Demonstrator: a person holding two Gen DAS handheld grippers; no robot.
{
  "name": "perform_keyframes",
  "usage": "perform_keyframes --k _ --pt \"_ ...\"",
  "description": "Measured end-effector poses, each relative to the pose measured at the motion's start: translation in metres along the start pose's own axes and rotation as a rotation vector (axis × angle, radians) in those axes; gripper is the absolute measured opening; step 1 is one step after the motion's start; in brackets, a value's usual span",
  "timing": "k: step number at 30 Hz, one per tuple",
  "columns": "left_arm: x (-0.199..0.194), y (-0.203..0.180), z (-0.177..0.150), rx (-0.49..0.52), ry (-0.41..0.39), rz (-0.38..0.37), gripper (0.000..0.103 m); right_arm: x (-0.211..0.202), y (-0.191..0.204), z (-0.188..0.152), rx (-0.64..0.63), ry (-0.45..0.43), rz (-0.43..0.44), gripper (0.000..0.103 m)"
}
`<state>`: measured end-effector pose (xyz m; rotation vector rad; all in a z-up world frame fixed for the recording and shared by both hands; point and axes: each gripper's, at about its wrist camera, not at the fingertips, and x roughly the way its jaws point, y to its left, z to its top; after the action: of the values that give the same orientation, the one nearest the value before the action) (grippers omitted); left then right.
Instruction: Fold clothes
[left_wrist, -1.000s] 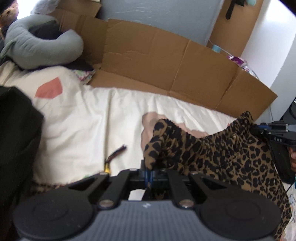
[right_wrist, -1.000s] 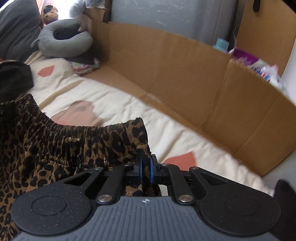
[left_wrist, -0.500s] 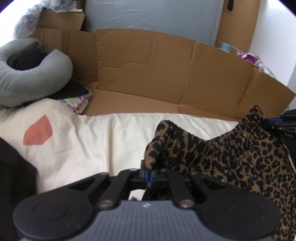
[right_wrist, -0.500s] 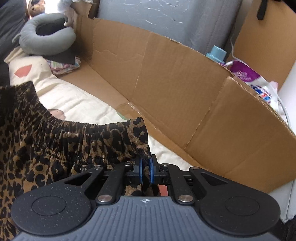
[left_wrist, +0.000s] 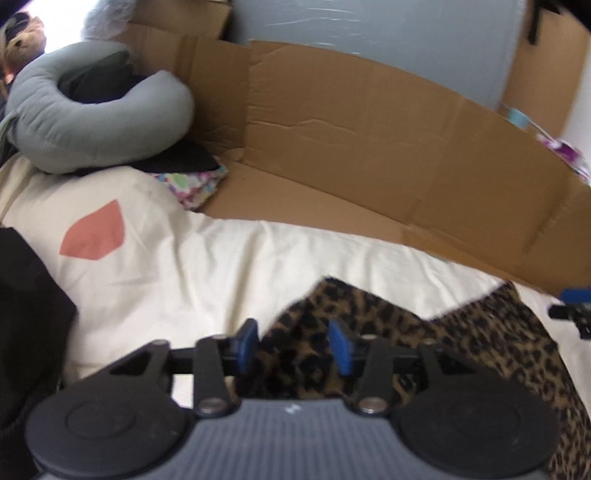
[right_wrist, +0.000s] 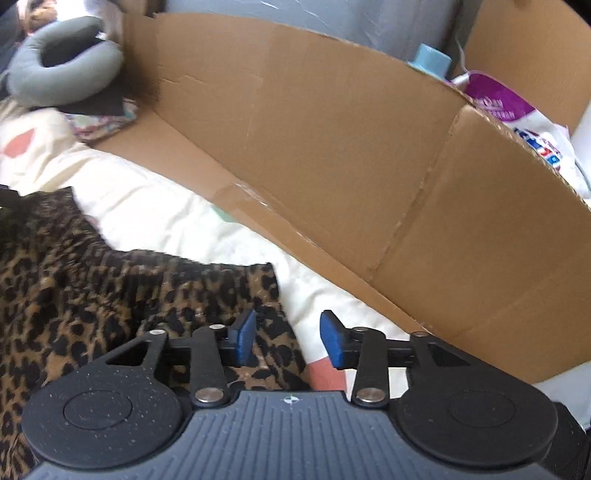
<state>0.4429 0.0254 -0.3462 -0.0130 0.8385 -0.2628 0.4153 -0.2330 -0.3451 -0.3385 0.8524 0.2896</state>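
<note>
A leopard-print garment (left_wrist: 461, 339) with a gathered waistband lies on the cream bedsheet (left_wrist: 207, 266). My left gripper (left_wrist: 293, 345) hovers over its left waistband corner; the jaws are opening, with cloth between the blue pads but not pressed by them. In the right wrist view the same garment (right_wrist: 92, 295) spreads to the left. My right gripper (right_wrist: 288, 338) stands over its right waistband corner, jaws opening, with the fabric edge lying loose between the pads. The right gripper's tip (left_wrist: 574, 308) shows at the far right of the left wrist view.
A flattened cardboard sheet (left_wrist: 369, 147) stands along the far side of the bed. A grey neck pillow (left_wrist: 92, 125) lies at the back left on a dark cloth and a colourful patterned cloth (left_wrist: 192, 184). A black garment (left_wrist: 26, 332) is at the left. Bags (right_wrist: 517, 118) sit behind the cardboard.
Both grippers went from shut on the waistband corners to open. The garment dropped from hanging between them onto the sheet. Both moved towards the cardboard.
</note>
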Motion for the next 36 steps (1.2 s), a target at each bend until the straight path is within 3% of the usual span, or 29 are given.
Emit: perform_keyframes --k 7,11,16,23,29,36 --pt "-0.01 -0.015 -0.022 0.014 0.015 -0.007 0.048 -0.001 0.013 -0.026 0.041 0.02 0.037 0.051" --pt "-0.032 -0.03 -0.036 -0.003 0.026 -0.03 0.048 -0.024 0.01 -0.035 0.102 -0.018 0.065 0.051" --pt "-0.068 -0.056 -0.046 0.081 0.001 -0.051 0.051 -0.062 -0.004 -0.042 0.121 -0.061 0.103 0.051" --pt "-0.098 -0.077 -0.059 0.029 0.04 -0.076 0.051 -0.118 -0.022 -0.067 0.147 -0.089 0.124 0.051" --pt "-0.117 -0.087 -0.071 -0.077 0.079 -0.128 0.052 -0.151 -0.025 -0.094 0.134 -0.12 0.136 0.051" --pt "-0.137 -0.105 -0.094 -0.061 0.111 -0.147 0.053 -0.172 -0.038 -0.123 0.189 -0.098 0.152 0.051"
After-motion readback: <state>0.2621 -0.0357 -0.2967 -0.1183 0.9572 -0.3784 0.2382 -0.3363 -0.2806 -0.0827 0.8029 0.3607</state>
